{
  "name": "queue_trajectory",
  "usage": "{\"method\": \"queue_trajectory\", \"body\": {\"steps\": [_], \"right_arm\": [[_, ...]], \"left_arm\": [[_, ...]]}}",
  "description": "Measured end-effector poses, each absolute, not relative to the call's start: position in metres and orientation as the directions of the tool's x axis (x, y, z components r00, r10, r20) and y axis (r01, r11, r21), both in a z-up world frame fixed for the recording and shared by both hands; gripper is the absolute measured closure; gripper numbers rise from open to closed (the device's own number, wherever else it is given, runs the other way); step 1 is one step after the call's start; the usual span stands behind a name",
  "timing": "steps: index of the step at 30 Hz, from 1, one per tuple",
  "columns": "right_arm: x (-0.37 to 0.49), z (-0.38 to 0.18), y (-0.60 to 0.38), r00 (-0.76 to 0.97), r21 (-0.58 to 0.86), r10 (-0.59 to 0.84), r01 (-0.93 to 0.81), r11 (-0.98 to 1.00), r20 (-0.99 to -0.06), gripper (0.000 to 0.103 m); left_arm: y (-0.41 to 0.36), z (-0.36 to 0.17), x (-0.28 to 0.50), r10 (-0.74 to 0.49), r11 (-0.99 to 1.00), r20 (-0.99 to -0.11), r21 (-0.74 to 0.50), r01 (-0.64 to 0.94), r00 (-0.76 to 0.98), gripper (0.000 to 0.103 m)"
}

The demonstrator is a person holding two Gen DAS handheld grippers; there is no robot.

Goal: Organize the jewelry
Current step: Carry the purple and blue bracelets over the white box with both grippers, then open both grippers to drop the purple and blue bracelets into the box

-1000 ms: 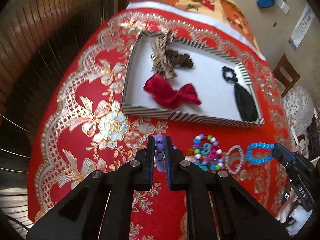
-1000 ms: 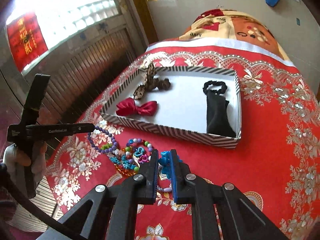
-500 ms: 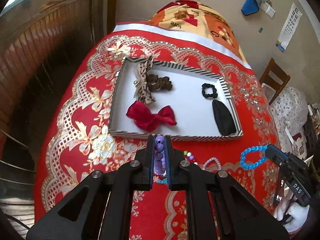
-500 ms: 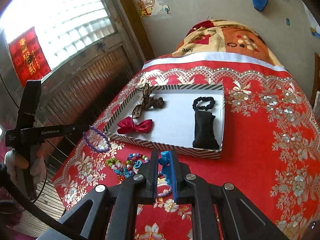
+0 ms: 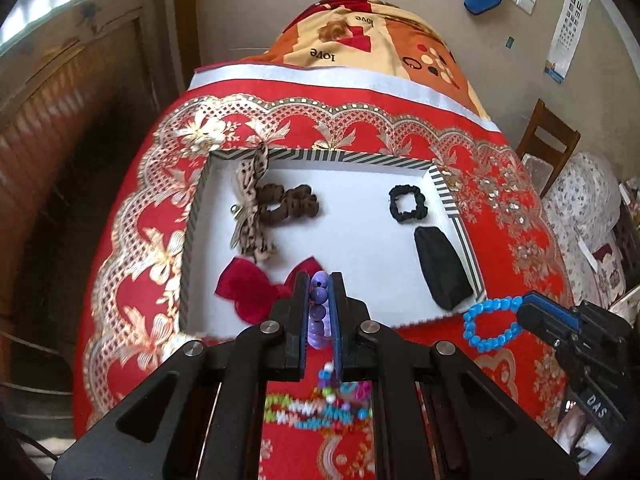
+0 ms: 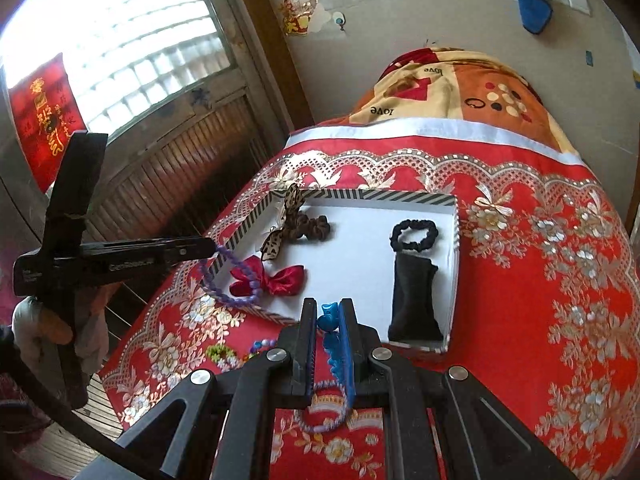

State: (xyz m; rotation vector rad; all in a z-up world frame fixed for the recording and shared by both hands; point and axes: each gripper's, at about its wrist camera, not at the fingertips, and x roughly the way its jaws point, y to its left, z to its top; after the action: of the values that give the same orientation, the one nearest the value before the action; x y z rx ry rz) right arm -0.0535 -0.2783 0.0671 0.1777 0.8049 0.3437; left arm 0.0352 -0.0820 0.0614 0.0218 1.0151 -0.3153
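**Two bracelets held above the striped tray**

While both grippers hang over the red table cloth with gold flower embroidery (image 5: 132,240), we see each one pinching a string of beads. The left gripper (image 5: 320,280) has its jaws pressed together on a purple beaded bracelet (image 5: 319,296); in the right wrist view this bracelet (image 6: 228,284) dangles as a loop from the jaw tips, in front of the near left corner of the tray. The right gripper (image 6: 330,312) has its jaws closed on a bright blue beaded bracelet (image 6: 330,320); in the left wrist view the same blue bracelet (image 5: 490,324) hangs as an open ring clear of the cloth, just off the tray's near right corner.

The shallow white tray with a black-and-white striped rim (image 5: 452,208) lies on the table beyond both grippers. Inside it we count a red satin bow (image 5: 248,292) at the near left, a leopard-print fabric bow (image 5: 250,208) and a dark brown scrunchie (image 5: 290,204) at the far left, a black scrunchie (image 5: 407,203) at the far right, and a black fabric pouch (image 5: 440,272) along the right rim.

On the cloth in front of the tray lies a blurred pile of multicoloured beaded bracelets (image 5: 320,408); a thin pale bracelet (image 6: 320,420) shows beneath the right gripper. A gloved hand (image 6: 52,320) holds the left gripper's handle.
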Motion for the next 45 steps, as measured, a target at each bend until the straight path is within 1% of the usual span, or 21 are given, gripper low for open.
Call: {"method": "queue_trajectory", "body": {"steps": [14, 24, 28, 36, 37, 39, 40, 41, 42, 43, 44, 45], "right_arm": [[0.046, 0.041, -0.259, 0.593, 0.276, 0.357, -0.226, 0.934, -0.722, 0.093], [0.128, 0.014, -0.248, 0.538, 0.281, 0.362, -0.230, 0.932, -0.761, 0.093], [0.160, -0.003, -0.254, 0.524, 0.291, 0.361, -0.215, 0.932, -0.771, 0.093], [0.204, -0.042, -0.272, 0.480, 0.266, 0.299, -0.138, 0.954, -0.825, 0.093], [0.206, -0.045, -0.272, 0.473, 0.264, 0.295, -0.132, 0.955, -0.830, 0.093], [0.208, -0.048, -0.272, 0.464, 0.254, 0.283, -0.127, 0.959, -0.839, 0.093], [0.207, -0.048, -0.271, 0.459, 0.247, 0.278, -0.129, 0.960, -0.844, 0.091], [0.206, -0.047, -0.271, 0.460, 0.244, 0.278, -0.133, 0.961, -0.843, 0.088], [0.204, -0.045, -0.271, 0.467, 0.242, 0.278, -0.138, 0.960, -0.839, 0.085], [0.201, -0.044, -0.271, 0.472, 0.240, 0.277, -0.139, 0.961, -0.837, 0.077], [0.197, -0.040, -0.273, 0.479, 0.240, 0.277, -0.138, 0.961, -0.833, 0.072], [0.193, -0.037, -0.274, 0.486, 0.247, 0.283, -0.138, 0.959, -0.827, 0.072]], "left_arm": [[-0.111, 0.026, 0.103, -0.242, 0.943, -0.867, -0.104, 0.317, 0.435, 0.095], [-0.098, -0.009, 0.153, -0.207, 0.959, -0.898, -0.108, 0.263, 0.389, 0.095], [-0.091, -0.021, 0.161, -0.200, 0.964, -0.908, -0.115, 0.238, 0.369, 0.095], [-0.091, -0.031, 0.163, -0.190, 0.967, -0.910, -0.108, 0.230, 0.369, 0.095], [-0.092, -0.030, 0.162, -0.187, 0.967, -0.908, -0.104, 0.233, 0.374, 0.093], [-0.093, -0.031, 0.161, -0.189, 0.966, -0.907, -0.104, 0.236, 0.377, 0.084], [-0.093, -0.031, 0.161, -0.192, 0.967, -0.906, -0.109, 0.233, 0.376, 0.073], [-0.092, -0.031, 0.161, -0.197, 0.966, -0.905, -0.115, 0.230, 0.376, 0.069], [-0.092, -0.031, 0.160, -0.203, 0.966, -0.903, -0.122, 0.228, 0.379, 0.068], [-0.092, -0.031, 0.159, -0.201, 0.967, -0.902, -0.120, 0.226, 0.382, 0.067], [-0.092, -0.030, 0.159, -0.197, 0.968, -0.901, -0.116, 0.224, 0.386, 0.065], [-0.091, -0.029, 0.157, -0.195, 0.968, -0.900, -0.114, 0.222, 0.390, 0.064]]}}
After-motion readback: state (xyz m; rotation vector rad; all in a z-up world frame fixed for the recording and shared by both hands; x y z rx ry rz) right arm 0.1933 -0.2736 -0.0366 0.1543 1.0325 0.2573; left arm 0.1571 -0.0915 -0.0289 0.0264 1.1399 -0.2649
